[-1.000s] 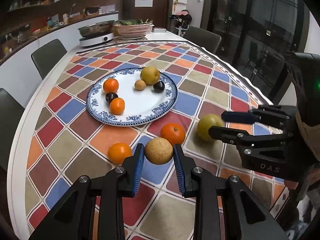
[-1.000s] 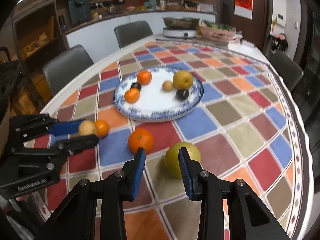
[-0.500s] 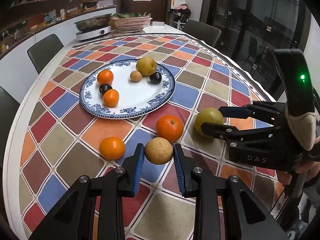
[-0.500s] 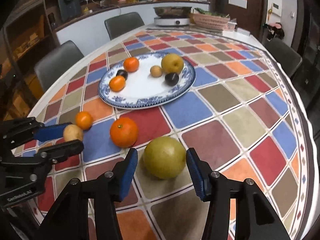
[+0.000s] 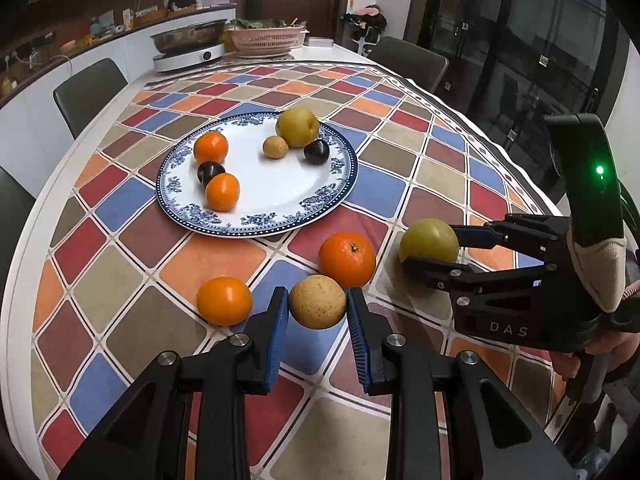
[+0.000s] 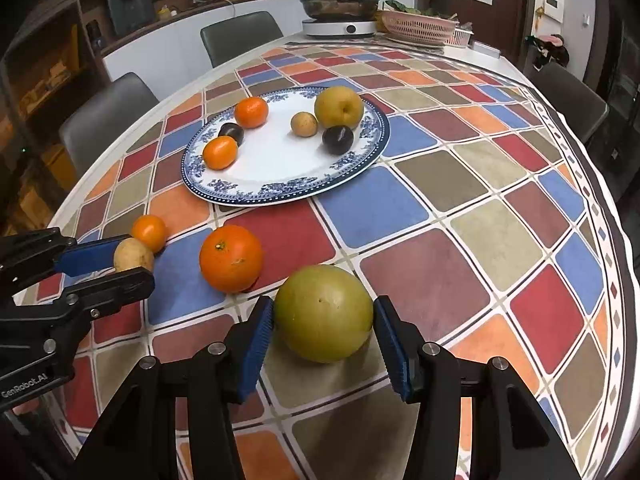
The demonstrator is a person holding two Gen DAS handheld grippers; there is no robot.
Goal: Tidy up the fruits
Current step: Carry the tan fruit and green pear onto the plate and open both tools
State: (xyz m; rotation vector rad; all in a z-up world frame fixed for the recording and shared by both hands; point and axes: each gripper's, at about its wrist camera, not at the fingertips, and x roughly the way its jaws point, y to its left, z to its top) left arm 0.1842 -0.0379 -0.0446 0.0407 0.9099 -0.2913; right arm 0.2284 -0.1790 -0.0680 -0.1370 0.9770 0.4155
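Observation:
My left gripper is shut on a small round tan fruit, held just above the tablecloth; the right wrist view shows the same tan fruit in that gripper at far left. My right gripper stands open around a large yellow-green pear that rests on the table, the blue pads close by its two sides. A blue-and-white plate behind holds two oranges, two dark plums, a pear and a small tan fruit. A big orange and a small orange lie loose between plate and grippers.
A cooker with a steel pot and a pink basket stand at the table's far end. Grey chairs ring the table. The table edge curves close on the right. A gloved hand holds the right gripper.
The right gripper's jaws have widened and it has come down and forward, so the pear now sits between the pads. The left gripper keeps its grip on the tan fruit.

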